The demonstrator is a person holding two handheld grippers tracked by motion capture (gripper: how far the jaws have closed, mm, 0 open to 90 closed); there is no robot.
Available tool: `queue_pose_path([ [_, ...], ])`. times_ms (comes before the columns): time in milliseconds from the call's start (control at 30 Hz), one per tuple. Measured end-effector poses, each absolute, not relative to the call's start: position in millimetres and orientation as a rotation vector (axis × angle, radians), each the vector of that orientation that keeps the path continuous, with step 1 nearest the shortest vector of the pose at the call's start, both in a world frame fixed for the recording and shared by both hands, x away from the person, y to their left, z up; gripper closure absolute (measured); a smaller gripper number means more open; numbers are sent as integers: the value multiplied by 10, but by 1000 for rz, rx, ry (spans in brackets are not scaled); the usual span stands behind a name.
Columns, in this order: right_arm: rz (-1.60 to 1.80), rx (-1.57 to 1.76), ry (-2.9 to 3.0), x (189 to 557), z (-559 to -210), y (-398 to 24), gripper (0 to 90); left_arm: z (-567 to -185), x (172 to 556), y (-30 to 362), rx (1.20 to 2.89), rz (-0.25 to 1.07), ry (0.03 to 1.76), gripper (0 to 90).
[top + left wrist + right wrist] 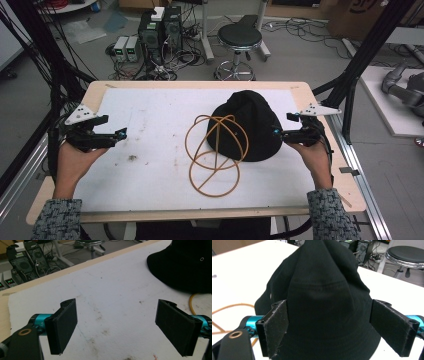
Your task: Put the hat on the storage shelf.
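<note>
A black bucket hat lies crown up on the white mat, right of the middle. A looped orange cord rests on the mat and partly under the hat's left side. My right gripper stands open at the hat's right brim; in the right gripper view the hat sits between its spread jaws. My left gripper is open over bare mat at the left, well away from the hat. In the left gripper view the hat is at the upper right, beyond the gripper.
The mat covers a wooden table with edges close on both sides. Behind the table stand a black stool, computer towers and tangled cables. Black frame posts flank the table.
</note>
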State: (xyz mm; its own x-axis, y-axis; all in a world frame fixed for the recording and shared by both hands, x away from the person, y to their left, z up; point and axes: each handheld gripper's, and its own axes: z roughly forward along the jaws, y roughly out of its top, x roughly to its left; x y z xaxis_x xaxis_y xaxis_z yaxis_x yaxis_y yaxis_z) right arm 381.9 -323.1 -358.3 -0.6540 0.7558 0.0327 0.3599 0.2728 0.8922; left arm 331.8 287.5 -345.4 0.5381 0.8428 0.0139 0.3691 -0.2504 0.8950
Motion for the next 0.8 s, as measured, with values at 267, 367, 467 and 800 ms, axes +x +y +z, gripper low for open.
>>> queue_pose_path([
  [267,1342,952,2127,4013,-3302,-3057,172,-3458,3326,2875,1844,634,998,182],
  [367,1351,933,2118,4105,-3211,-2968,189,-3453,3321,2878,1848,630,995,182],
  [467,1358,920,2116,4181,-3158,-2859,198,-3453,3318,2879,1843,631,993,182],
  [800,1404,929,2076,4388,-3225,-2566,271,-3451,3299,2893,1839,630,993,182],
])
